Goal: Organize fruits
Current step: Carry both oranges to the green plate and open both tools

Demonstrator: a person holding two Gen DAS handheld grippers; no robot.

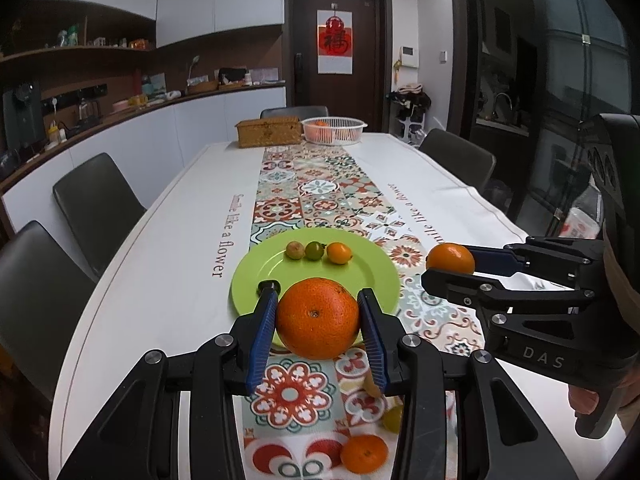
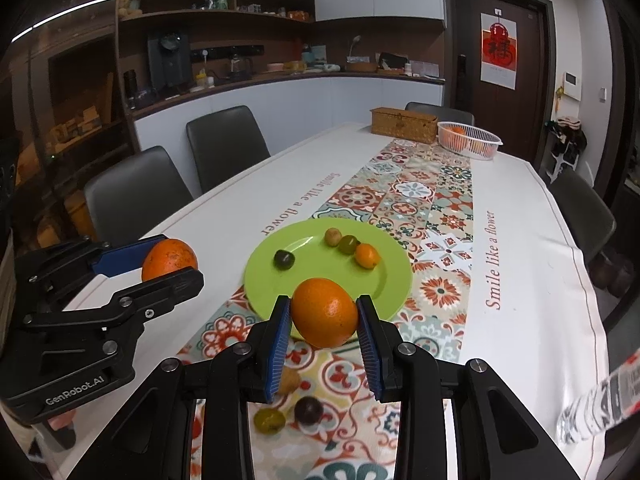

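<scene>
My left gripper (image 1: 318,304) is shut on a large orange (image 1: 318,318), held above the near rim of the green plate (image 1: 372,276). My right gripper (image 2: 323,310) is shut on a smaller orange (image 2: 325,312), held over the plate's (image 2: 396,280) near edge. Each gripper shows in the other's view: the right (image 1: 450,266), the left (image 2: 170,264). On the plate lie several small fruits: a tan one (image 2: 333,237), a green one (image 2: 347,244), a small orange one (image 2: 366,256) and a dark one (image 2: 284,259).
Loose fruits lie on the patterned runner near me: an orange (image 1: 364,454), a yellow-green fruit (image 2: 269,420), a dark purple one (image 2: 308,410). A wicker box (image 1: 268,131) and a white basket (image 1: 334,130) with oranges stand at the far end. Chairs line both sides.
</scene>
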